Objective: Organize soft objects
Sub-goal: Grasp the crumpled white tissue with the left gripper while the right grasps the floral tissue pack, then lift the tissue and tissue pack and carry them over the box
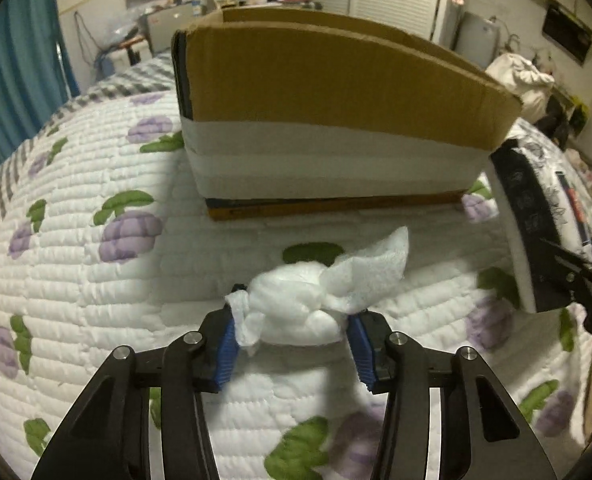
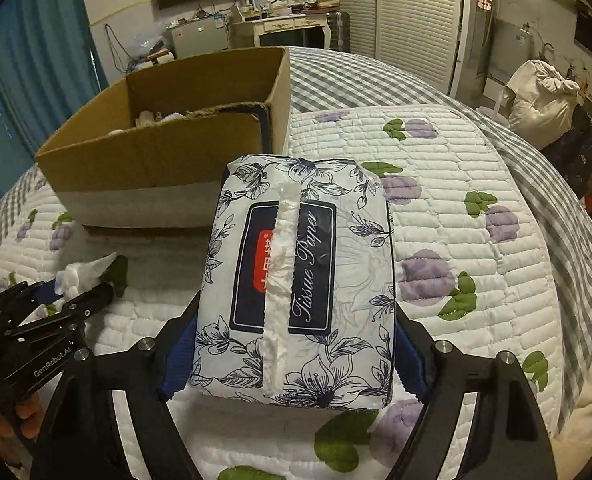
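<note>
A crumpled white tissue wad point(image 1: 296, 304) lies on the flowered quilt point(image 1: 95, 300), and my left gripper point(image 1: 296, 330) is shut on it, a blue pad pressing each side. The same wad point(image 2: 81, 274) and left gripper point(image 2: 77, 294) show at the left of the right wrist view. My right gripper point(image 2: 296, 328) is shut on a flower-printed tissue paper pack point(image 2: 296, 280), held just above the quilt. In the left wrist view that pack point(image 1: 536, 216) and the right gripper point(image 1: 588, 280) are at the right edge. An open cardboard box point(image 1: 336, 92) stands close behind both.
The box point(image 2: 155, 152) holds some pale items point(image 2: 151, 118) at its bottom. The quilt point(image 2: 476, 240) spreads wide to the right of the pack. A person's hand point(image 2: 27, 412) holds the left gripper. A dresser, a fridge and a white bag stand beyond the bed.
</note>
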The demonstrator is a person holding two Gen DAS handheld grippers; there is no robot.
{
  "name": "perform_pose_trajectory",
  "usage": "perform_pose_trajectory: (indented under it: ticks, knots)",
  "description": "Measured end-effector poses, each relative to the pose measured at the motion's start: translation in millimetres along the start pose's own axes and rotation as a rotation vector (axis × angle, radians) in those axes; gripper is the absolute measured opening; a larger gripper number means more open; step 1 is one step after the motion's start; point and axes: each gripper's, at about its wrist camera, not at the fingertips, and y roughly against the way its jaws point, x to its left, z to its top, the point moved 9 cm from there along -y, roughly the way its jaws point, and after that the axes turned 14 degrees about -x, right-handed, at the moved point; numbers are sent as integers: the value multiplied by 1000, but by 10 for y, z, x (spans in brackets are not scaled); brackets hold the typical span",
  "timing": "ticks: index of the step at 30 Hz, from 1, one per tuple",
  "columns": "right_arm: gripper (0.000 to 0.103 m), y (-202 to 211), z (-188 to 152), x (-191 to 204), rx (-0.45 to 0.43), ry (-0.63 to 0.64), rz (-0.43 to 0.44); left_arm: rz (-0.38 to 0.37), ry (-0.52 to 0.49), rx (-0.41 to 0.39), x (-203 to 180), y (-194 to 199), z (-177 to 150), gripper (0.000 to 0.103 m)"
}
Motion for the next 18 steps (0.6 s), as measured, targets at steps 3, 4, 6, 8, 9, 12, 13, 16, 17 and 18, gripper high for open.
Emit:
perform_pose_trajectory:
  ticks: [3,4,6,8,9,12,13,16,17,18]
  knots:
    - [81,117,33,35,-19,0,17,0,-6,-24,-18,190,59,46]
    - [81,182,65,61,-31,2,25,-5,-2,-33,-31,288,85,46]
    - [81,302,114,83,-51,2,39,-6,-3,-45,-30,412,120,46]
    - [81,449,181,102,-76,2,46,1,-14,-65,-27,565,182,46]
    - [81,545,223,114,-92,0,53,2,-17,-74,-38,630,213,46]
    - [81,777,322,147,-130,4,67,8,-23,-111,-98,889,326,46]
    - [81,861,362,154,-145,7,70,11,-28,-119,-100,953,361,46]
    - [81,1132,462,191,-185,16,86,28,-39,-149,-138,1087,520,46]
    - [81,1210,497,198,-195,18,90,30,-37,-160,-143,1168,570,46]
    - [81,1288,537,207,-207,22,94,32,-33,-168,-150,1221,615,46]
